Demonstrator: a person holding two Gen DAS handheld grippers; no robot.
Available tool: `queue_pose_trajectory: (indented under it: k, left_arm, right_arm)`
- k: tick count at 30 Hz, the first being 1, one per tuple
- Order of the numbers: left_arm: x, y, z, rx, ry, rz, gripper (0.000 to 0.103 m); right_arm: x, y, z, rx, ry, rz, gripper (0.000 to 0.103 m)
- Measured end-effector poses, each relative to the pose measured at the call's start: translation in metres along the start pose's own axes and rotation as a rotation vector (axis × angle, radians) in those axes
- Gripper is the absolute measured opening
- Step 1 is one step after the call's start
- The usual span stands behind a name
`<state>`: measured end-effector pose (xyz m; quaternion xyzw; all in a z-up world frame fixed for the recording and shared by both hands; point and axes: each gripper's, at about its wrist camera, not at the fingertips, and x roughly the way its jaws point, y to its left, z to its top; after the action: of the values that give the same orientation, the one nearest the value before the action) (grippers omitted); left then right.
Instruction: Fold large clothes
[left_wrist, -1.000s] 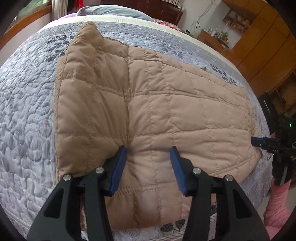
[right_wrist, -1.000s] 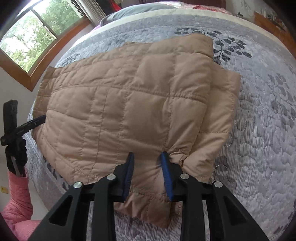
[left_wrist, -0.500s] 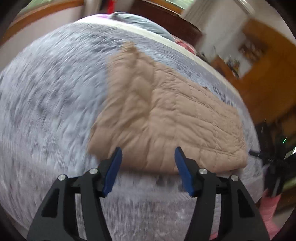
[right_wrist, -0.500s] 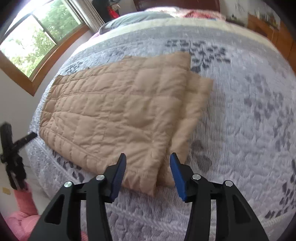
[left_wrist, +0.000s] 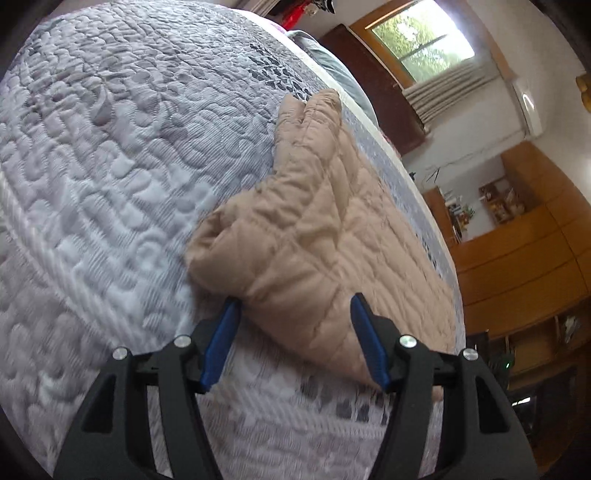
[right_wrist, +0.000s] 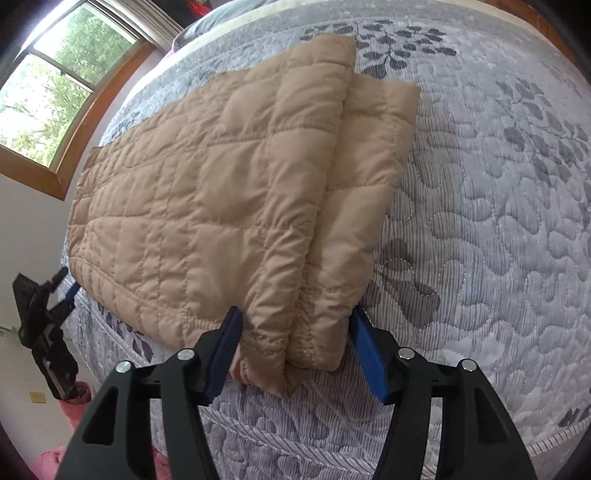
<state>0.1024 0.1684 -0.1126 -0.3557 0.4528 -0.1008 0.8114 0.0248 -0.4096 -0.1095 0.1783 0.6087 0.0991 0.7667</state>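
Observation:
A tan quilted jacket (left_wrist: 332, 236) lies folded flat on the bed; it also shows in the right wrist view (right_wrist: 221, 192), with a folded sleeve layer (right_wrist: 365, 192) sticking out on its right side. My left gripper (left_wrist: 295, 332) is open and low over the bedspread, the jacket's near corner lying loose between its blue pads. My right gripper (right_wrist: 299, 350) has its jaws opening, and the jacket's near folded edge sits between the pads with neither pressing on it. The left gripper (right_wrist: 66, 283) also shows at the jacket's far left edge.
The grey patterned bedspread (right_wrist: 480, 221) covers the whole bed, with bare room right of the jacket. A window (right_wrist: 55, 85) is at the upper left, wooden cabinets (left_wrist: 524, 258) stand beyond the bed, and a pink sleeve (right_wrist: 74, 402) shows at the lower left.
The right gripper's pads, pinched on the jacket's edge, have spread and let go. The left gripper drew back off the jacket to its corner and rolled. The jacket now lies flatter.

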Motion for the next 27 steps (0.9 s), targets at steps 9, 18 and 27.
queue_pose_trajectory:
  k: [9,18,27]
  left_arm:
    - [0.000,0.022,-0.012,-0.162,-0.013,0.005,0.061]
    - [0.008,0.032,-0.001,-0.192,-0.089,-0.024,0.061]
    - [0.026,0.027,0.013,-0.162,-0.099,0.028,0.035]
  right_arm:
    - [0.002,0.002,0.000,-0.012,0.013,-0.018,0.059]
    - [0.010,0.011,0.006,-0.013,0.024,-0.025,0.059]
    - [0.014,0.007,0.005,-0.021,0.021,-0.036,0.061]
